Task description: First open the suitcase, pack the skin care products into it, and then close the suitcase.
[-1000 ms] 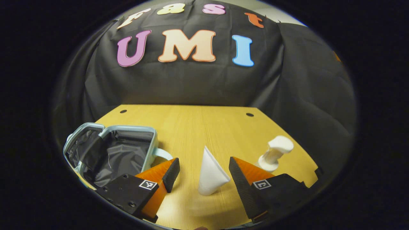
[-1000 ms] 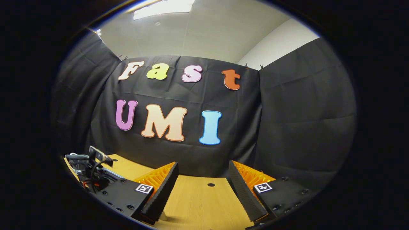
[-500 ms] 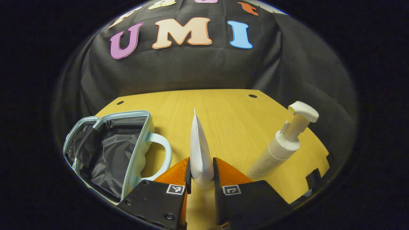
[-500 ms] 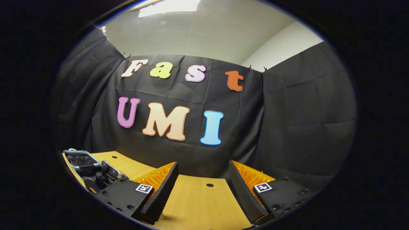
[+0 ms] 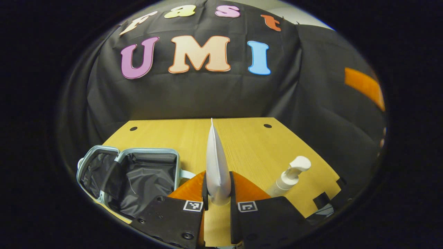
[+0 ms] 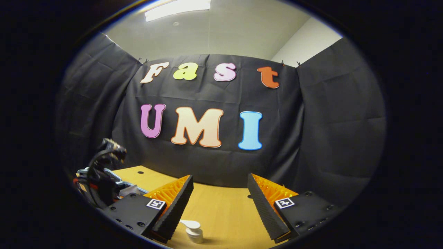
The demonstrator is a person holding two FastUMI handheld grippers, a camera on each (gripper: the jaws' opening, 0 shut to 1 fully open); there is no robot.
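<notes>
Fingers (image 5: 205, 188) of your left gripper (image 5: 217, 193) are pinching the white tube (image 5: 216, 166) near its fat end, holding it above the table (image 5: 242, 145) beside the open suitcase (image 5: 138, 176). It looks soft and light, so you are squeezing gently. Your right gripper (image 6: 218, 204) is hanging with its fingers spread, above the pump bottle (image 6: 192, 231).

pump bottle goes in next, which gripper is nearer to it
Probably right: the pump bottle stands just below and ahead of the open right gripper. The left gripper, clamping the white tube, has it off to one side.
</notes>
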